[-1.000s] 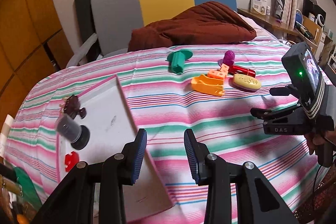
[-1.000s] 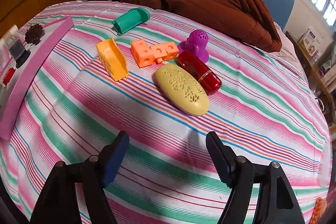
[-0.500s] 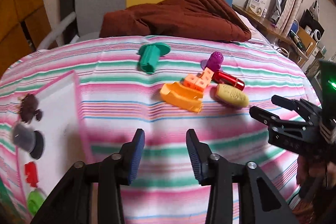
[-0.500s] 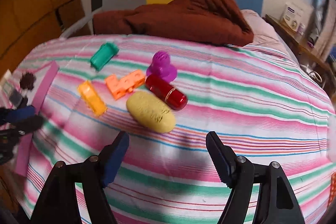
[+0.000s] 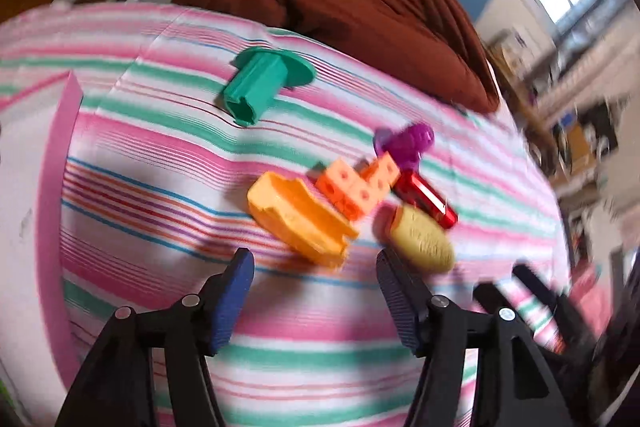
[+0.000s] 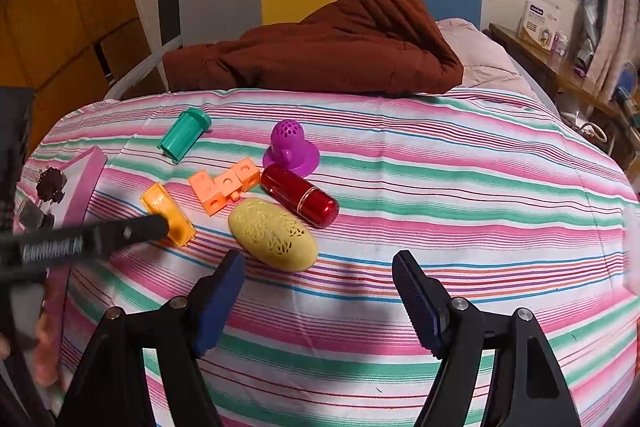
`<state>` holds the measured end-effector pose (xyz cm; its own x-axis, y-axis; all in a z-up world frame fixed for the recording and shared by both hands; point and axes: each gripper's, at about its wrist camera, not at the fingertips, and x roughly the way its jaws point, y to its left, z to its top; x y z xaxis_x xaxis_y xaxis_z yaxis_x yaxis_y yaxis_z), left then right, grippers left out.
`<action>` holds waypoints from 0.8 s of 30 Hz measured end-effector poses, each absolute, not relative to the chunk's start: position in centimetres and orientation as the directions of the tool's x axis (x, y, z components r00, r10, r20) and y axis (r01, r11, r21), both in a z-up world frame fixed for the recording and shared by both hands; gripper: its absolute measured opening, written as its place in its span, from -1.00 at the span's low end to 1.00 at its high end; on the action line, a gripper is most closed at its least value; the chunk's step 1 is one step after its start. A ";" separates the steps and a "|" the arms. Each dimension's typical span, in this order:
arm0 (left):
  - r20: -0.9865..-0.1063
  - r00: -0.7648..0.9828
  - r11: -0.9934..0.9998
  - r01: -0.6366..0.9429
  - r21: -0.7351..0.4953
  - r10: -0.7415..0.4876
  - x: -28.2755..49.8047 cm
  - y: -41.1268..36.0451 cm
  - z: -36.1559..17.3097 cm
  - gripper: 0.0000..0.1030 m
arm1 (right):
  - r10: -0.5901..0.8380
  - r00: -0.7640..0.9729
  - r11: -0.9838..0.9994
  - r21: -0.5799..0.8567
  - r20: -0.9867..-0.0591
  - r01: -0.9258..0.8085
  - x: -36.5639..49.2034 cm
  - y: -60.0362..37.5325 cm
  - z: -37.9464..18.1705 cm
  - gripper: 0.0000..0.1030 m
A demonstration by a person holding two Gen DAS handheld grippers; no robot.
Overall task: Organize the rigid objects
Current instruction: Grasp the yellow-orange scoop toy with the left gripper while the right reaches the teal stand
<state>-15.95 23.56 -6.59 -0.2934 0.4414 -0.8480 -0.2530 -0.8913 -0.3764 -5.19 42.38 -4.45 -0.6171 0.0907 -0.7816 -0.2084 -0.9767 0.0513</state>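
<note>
Several toys lie on the striped bedcover: an orange scoop-shaped piece (image 5: 300, 223) (image 6: 168, 213), an orange block cluster (image 5: 356, 187) (image 6: 224, 185), a purple knob (image 5: 408, 143) (image 6: 290, 147), a red capsule (image 5: 424, 195) (image 6: 300, 201), a yellow oval (image 5: 424, 243) (image 6: 272, 235) and a green cylinder (image 5: 260, 83) (image 6: 184, 135). My left gripper (image 5: 316, 291) points down just short of the orange scoop; its jaws are opening with nothing between them. In the right wrist view one of its fingers (image 6: 100, 235) reaches to the scoop. My right gripper (image 6: 318, 287) stands open just before the yellow oval.
A white tray with a pink rim (image 5: 60, 147) (image 6: 86, 175) lies at the left and holds a dark brown piece (image 6: 51, 183) and other small items. A brown quilt (image 6: 320, 51) is heaped at the back of the bed. A hand (image 6: 44, 347) shows at lower left.
My left gripper has swung from the tray to the right and down to the orange scoop, and its jaws have spread wide. The right gripper has rolled level and drawn back a little.
</note>
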 end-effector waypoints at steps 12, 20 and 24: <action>-0.866 -0.342 -0.928 -0.205 -0.310 0.365 -18.9 26.1 -7.8 -0.07 | 0.097 -0.613 -0.977 0.042 -0.784 -0.208 -5.2 42.5 -4.5 0.48; -0.861 -0.356 -0.911 -0.328 -0.250 0.364 -16.9 25.5 -7.8 -0.29 | 0.107 -0.608 -0.978 0.028 -0.787 -0.208 -5.3 42.4 -4.7 0.48; -0.873 -0.348 -0.902 -0.381 -0.201 0.342 -16.4 25.7 -7.5 -0.29 | 0.104 -0.600 -0.976 0.035 -0.793 -0.215 -5.4 42.6 -4.9 0.48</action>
